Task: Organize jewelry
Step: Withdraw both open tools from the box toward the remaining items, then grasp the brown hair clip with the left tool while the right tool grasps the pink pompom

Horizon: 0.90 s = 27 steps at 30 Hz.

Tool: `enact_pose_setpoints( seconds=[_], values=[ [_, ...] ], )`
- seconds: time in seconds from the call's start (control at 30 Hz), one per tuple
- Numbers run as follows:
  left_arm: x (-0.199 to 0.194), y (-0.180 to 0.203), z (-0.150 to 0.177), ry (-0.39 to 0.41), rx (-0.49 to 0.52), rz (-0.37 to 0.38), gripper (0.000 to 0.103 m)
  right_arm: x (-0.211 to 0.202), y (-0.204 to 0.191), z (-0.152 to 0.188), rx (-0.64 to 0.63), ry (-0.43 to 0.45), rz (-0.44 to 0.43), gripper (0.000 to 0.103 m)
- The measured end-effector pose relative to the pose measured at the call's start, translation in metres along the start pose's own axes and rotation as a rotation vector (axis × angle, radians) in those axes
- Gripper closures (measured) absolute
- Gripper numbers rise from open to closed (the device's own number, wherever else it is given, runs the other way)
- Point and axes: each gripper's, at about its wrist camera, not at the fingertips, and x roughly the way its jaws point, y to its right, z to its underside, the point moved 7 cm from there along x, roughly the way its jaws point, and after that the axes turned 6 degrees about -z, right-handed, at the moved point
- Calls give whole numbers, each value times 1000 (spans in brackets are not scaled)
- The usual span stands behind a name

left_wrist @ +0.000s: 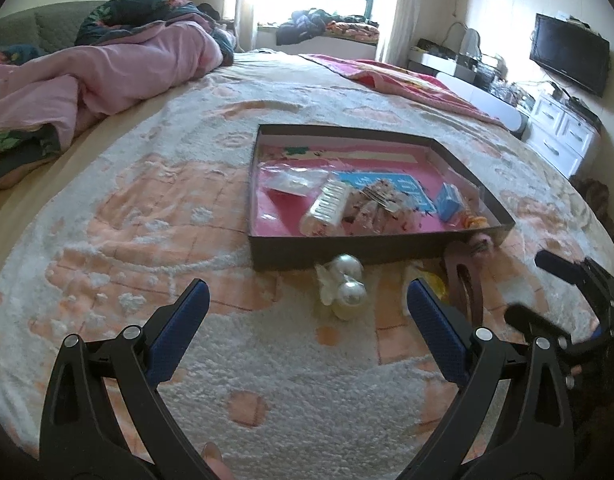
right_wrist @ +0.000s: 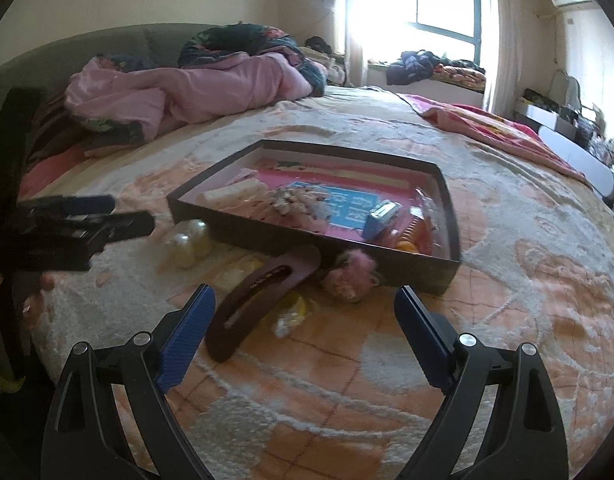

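**Jewelry partly boxed, partly loose on bed**

Jewelry in two groups. First group: inside shallow dark box (left_wrist: 381, 250) on patterned bedspread (left_wrist: 147, 208), over pink lining — clear packets, blue carton (left_wrist: 449, 202), hair clips (left_wrist: 381, 196), orange piece at near right corner. Second group: loose on bedspread just outside near wall of box.

Loose items:
- Pearl ornament (left_wrist: 349, 288), two large beads, near left end of box wall.
- Long mauve hair clip (right_wrist: 263, 300), one end touching or just under box wall; contact not clear.
- Pink fluffy piece (right_wrist: 351, 276), against box wall, right of mauve clip.
- Small yellow item (right_wrist: 297, 308), beside mauve clip.

Left gripper (left_wrist: 307, 308): jaws wide apart, empty, above bedspread, pearl ornament ahead between fingers, not touched.

Right gripper (right_wrist: 305, 312): jaws wide apart, empty, mauve clip and yellow item lying between fingers, no pad contact.
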Motion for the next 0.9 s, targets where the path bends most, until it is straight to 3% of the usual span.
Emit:
enact_pose_setpoints(
  seconds=[0.13, 0.37, 0.57, 0.9],
  values=[
    [2, 16, 8, -23, 35, 36, 12, 3, 16, 1, 26, -6, 30, 16],
    [4, 44, 21, -50, 94, 103, 13, 14, 39, 7, 64, -34, 58, 26],
    [7, 64, 31, -64, 135, 155, 24, 29, 52, 9, 111, -67, 45, 36],
    [19, 94, 43, -108, 165, 254, 40, 51, 55, 3, 168, -116, -55, 54]
  ],
)
